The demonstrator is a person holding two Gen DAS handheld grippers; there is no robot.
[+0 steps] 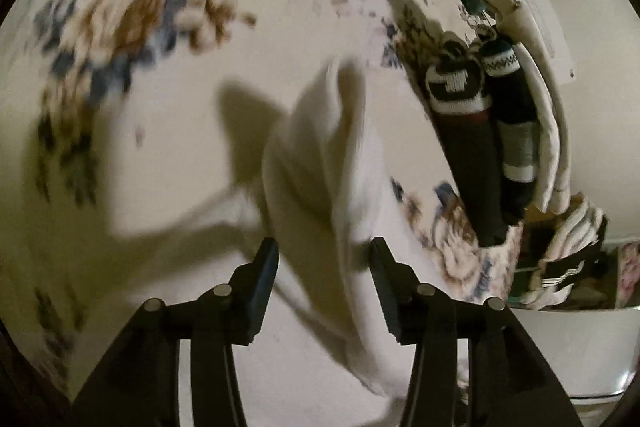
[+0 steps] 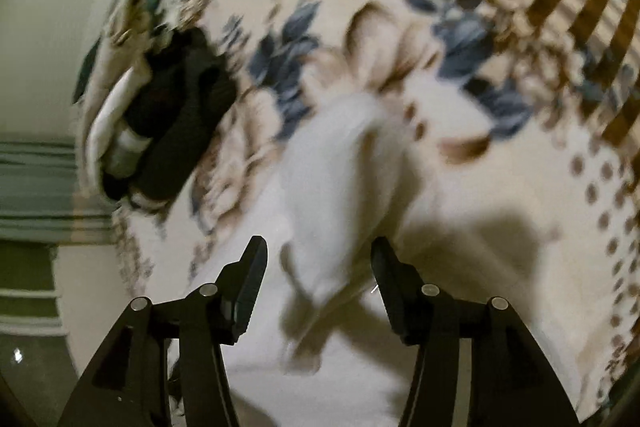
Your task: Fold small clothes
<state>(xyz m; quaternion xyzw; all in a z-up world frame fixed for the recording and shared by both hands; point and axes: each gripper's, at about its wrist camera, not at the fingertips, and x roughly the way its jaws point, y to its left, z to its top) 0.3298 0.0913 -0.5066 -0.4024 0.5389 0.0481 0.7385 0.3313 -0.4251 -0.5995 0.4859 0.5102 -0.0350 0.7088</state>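
In the left wrist view, the left gripper (image 1: 324, 259) is spread wide and grips nothing. A white sock (image 1: 320, 163) lies on the flowered bedspread (image 1: 160, 155), its near part between the two fingers, its long axis running straight away from the gripper. Folded dark socks (image 1: 472, 131) sit stacked near the bed's far right edge.

In the right wrist view, the right gripper (image 2: 320, 259) is likewise released and empty. The white sock (image 2: 344, 179) reaches between its fingers and stretches ahead. Motion blur hides which gripper is nearer; either could probably close on the near end.
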